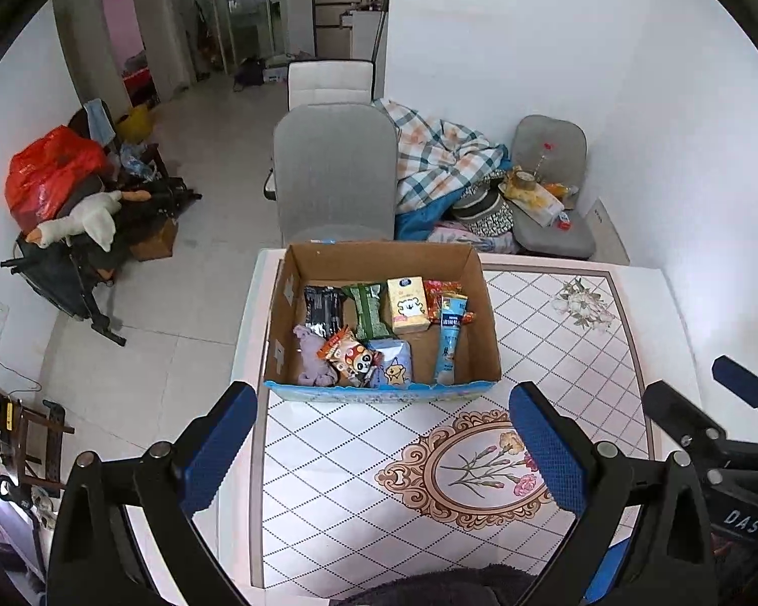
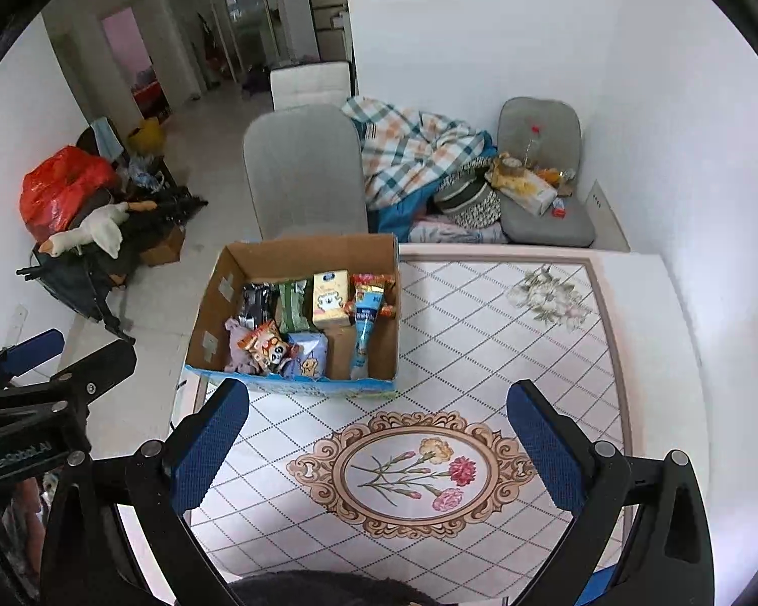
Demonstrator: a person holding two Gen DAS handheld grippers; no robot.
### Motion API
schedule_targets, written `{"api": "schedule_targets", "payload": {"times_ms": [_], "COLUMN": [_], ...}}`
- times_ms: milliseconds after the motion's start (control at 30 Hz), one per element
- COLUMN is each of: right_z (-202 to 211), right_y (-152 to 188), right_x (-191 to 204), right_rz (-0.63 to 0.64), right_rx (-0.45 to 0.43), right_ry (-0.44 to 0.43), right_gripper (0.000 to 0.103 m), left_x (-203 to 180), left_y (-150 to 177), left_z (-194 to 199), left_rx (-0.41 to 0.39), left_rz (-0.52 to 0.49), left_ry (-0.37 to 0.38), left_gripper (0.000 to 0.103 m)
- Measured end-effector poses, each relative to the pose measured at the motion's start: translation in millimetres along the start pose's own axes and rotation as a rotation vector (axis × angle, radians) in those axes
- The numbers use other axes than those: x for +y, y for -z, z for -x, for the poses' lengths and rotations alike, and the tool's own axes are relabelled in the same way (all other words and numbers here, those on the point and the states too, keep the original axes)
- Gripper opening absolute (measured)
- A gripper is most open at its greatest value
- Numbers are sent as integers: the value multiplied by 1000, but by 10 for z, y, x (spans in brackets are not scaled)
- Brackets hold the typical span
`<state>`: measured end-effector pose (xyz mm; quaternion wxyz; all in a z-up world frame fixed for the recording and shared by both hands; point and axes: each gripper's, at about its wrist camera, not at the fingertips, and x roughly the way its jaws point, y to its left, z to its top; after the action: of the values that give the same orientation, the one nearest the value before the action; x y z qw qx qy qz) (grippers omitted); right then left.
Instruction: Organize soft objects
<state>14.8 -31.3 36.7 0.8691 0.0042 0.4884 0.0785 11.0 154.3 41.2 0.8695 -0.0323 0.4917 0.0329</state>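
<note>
hovering above the floral-patterned white table (image 2: 480, 333), left gripper (image 1: 379, 449) and right gripper (image 2: 379, 449) gape wide, empty — soft packets fill the open brown cardboard box (image 1: 487, 333) at the far left edge.

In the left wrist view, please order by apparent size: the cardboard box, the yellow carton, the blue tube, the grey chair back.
1. Cardboard box
2. Grey chair back, smaller in the picture, but it stands farther away, so true size is unsure
3. Blue tube
4. Yellow carton, close to the tube
</note>
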Motion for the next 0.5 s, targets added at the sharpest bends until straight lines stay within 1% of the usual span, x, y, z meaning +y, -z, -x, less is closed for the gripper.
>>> {"api": "schedule_targets", "payload": {"times_ms": [167,500], "right_z": [206,295], "right_y": [-12,-37], "right_x": [-18,-17], "right_rz": [-3,4], "right_rx": [-32,-46], "right_ry": [1,10], "right_gripper": [103,103], "left_x": [-19,28], "left_y": [48,107], "left_z": [121,237], "left_rx": [-17,-31], "left_rz": [-11,20], "left_ry": [-15,-30], "left_gripper": [102,102]}}
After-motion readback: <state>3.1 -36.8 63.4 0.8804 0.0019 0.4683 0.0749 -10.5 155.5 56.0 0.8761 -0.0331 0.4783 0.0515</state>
